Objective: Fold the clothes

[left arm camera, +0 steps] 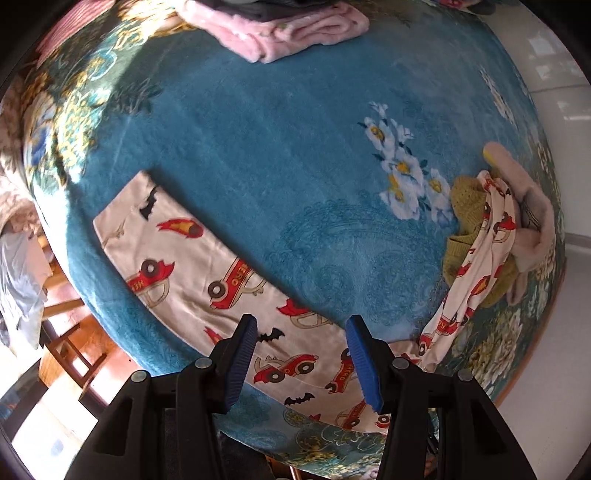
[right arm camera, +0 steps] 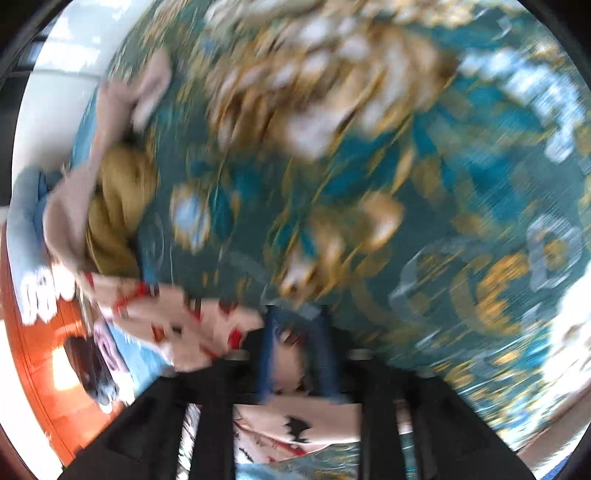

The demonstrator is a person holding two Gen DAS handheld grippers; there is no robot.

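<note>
- Two hand-held grippers are under my control over a surface draped in a teal floral blanket [left arm camera: 258,140]; I cannot tell whether a bench or something else lies beneath it.
- My left hand-held gripper [left arm camera: 301,365] has its blue pads spread wide apart with nothing between them, hovering just above the near edge of the blanket.
- Beneath it I see the cream car-print garment [left arm camera: 207,273], patterned with red cars, flames and black bats. One long section lies flat and smooth, running from the left side down toward the near edge.
- From the near right, the rest of that garment rises in a gathered strip toward the far right, where it drapes over a small heap.
- That heap holds a mustard knitted piece [left arm camera: 465,206] and a pale pink fleecy item [left arm camera: 535,221], touching each other at the blanket's right edge.
- At the far side I see a folded pink blanket [left arm camera: 295,26] with something darker stacked on top.
- My right wrist view is heavily motion-blurred. My right hand-held gripper [right arm camera: 297,350] has its blue fingers drawn close together, pinching a fold of the car-print fabric, which spills out to the left and below the fingers.
- An orange-brown wooden floor [left arm camera: 74,332] shows past the left edge.
</note>
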